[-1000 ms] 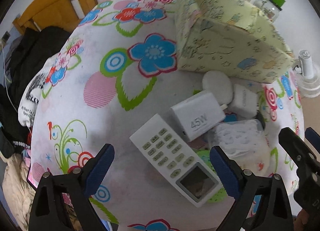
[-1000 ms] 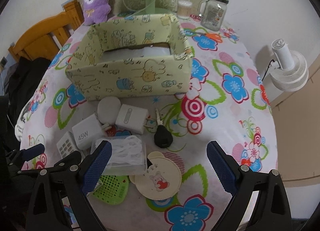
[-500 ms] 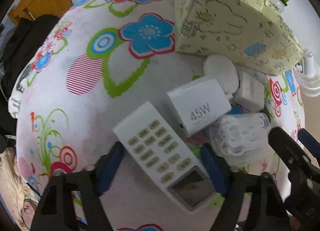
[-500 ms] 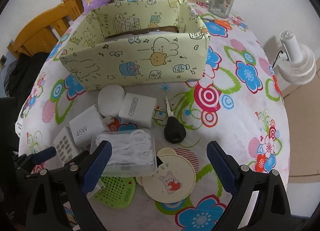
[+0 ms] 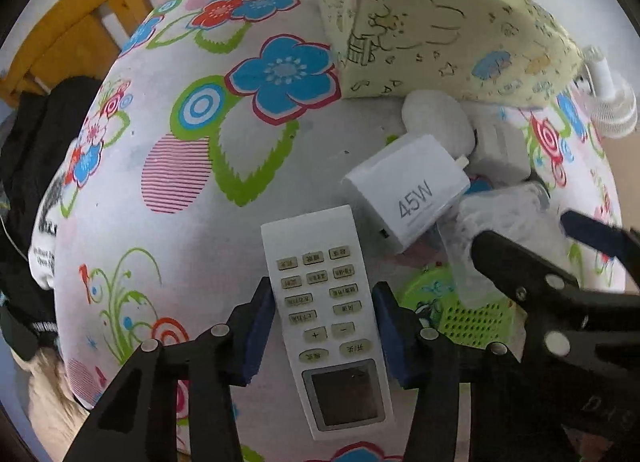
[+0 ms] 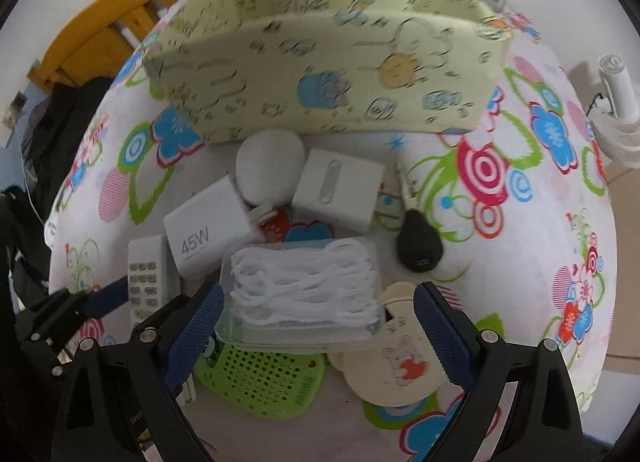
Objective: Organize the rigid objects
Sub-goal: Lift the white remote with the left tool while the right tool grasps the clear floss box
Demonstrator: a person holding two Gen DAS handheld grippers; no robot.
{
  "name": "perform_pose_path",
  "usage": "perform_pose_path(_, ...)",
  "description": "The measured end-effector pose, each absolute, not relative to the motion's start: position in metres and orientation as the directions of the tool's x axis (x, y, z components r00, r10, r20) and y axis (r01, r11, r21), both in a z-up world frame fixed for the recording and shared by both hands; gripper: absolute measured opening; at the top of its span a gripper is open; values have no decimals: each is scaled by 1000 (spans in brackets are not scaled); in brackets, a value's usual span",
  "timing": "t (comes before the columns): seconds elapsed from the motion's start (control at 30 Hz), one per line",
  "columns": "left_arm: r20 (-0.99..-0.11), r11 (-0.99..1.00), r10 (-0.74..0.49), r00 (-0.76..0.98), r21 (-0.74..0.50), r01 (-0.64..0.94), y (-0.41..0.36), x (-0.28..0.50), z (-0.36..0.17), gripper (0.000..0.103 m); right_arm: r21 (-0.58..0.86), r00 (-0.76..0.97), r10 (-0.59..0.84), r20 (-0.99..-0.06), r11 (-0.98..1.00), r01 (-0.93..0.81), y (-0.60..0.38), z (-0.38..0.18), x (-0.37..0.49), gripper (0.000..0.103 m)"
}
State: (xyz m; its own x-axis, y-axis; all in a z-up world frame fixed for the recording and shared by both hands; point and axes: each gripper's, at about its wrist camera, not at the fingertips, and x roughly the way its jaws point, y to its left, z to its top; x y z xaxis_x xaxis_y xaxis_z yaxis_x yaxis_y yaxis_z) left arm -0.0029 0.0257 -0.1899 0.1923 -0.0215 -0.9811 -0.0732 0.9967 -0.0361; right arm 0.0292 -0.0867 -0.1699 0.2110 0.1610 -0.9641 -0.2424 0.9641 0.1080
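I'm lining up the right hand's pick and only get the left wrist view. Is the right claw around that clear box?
Observer: Yes. The right claw is open, with one finger on each side of the clear box of white floss picks. I see neither pad pressing on it.
Operator: Anything at the box's right end that I can't see?
Observer: A cream round disc with a bunny lies against that end, below the claw's right finger. I cannot tell whether the box overlaps it.
Operator: Anything else close by?
Observer: A black key lies on the tablecloth just right of the box's far corner.
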Motion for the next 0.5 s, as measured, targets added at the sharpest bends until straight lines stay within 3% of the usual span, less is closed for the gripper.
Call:
perform_pose_path(0.3, -979, 1000, -2, 202, -6, -21, 26, -1, -193, 50, 82, 151, 120, -981, 968, -239, -71, -188, 27, 97)
perform_pose_path(0.37, -978, 1000, -7, 207, -11, -16, 26, -5, -191, 50, 62, 172, 103, -980, 972, -227, -70, -189, 25, 90)
perform_pose_path(0.5, -977, 1000, -15, 214, -17, -6, 25, -11, -189, 49, 46, 217, 97, -971, 973, -226, -70, -189, 20, 89)
